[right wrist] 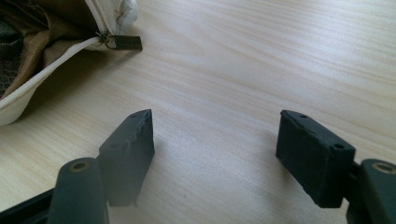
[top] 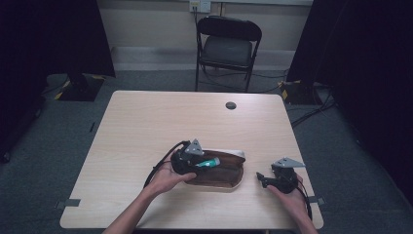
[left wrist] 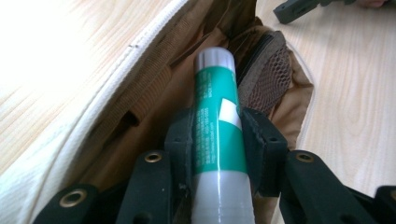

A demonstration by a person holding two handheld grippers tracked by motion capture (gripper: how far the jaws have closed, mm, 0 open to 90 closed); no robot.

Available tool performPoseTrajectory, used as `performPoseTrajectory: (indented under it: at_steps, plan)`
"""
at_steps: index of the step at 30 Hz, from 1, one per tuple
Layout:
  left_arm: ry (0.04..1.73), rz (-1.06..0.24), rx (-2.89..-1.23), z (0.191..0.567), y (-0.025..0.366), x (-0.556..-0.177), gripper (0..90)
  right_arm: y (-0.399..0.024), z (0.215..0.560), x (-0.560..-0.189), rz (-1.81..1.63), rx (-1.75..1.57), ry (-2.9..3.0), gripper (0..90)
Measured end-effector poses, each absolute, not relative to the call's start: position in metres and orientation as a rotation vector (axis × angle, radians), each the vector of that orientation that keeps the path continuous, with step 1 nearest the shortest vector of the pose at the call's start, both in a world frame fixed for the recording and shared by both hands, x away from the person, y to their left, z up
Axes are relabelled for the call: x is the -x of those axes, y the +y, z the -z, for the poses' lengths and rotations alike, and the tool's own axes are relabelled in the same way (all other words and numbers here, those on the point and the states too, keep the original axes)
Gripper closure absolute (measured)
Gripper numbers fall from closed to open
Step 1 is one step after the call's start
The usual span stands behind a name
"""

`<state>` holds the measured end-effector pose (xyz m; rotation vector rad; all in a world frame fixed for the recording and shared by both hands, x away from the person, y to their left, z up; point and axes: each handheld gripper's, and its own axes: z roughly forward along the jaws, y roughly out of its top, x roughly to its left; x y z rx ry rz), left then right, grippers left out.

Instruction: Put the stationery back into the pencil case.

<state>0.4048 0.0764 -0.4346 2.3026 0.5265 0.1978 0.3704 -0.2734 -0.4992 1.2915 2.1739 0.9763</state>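
Note:
A brown pouch with a cream-white rim (top: 229,169) lies unzipped on the wooden table (top: 146,122), near the front. My left gripper (top: 197,163) is shut on a green and white tube (top: 210,163), which it holds over the pouch's open inside. In the left gripper view the tube (left wrist: 217,116) sits clamped between both pads and points into the brown lining (left wrist: 140,112). To the right of the pouch my right gripper (top: 261,178) rests low over bare wood. Its jaws stand wide apart in the right gripper view (right wrist: 217,140), with nothing between them.
A black folding chair (top: 228,46) stands behind the table's far edge. A round cable hole (top: 231,105) sits in the tabletop at the back. The pouch's zip pull (right wrist: 122,42) lies on the wood. Cables run over the floor at the right.

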Motion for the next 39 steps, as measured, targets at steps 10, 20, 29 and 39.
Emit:
performPoseTrajectory:
  at_steps: [10,20,29,39]
  plan:
    - [0.54,-0.212,-2.271,0.437,0.072,-0.408,57.4,-0.273,0.499,-0.37,-0.976,-1.285,2.177,26.8]
    - [0.589,-0.264,-2.235,0.436,0.086,-0.404,51.1,-0.273,0.499,-0.37,-0.977,-1.284,2.177,26.8]
    - [0.609,-0.16,-2.179,0.434,0.104,-0.403,46.7,-0.273,0.499,-0.37,-0.977,-1.283,2.178,26.8]
    - [0.647,-0.173,-2.128,0.431,0.131,-0.392,38.1,-0.273,0.499,-0.37,-0.978,-1.284,2.179,26.7]
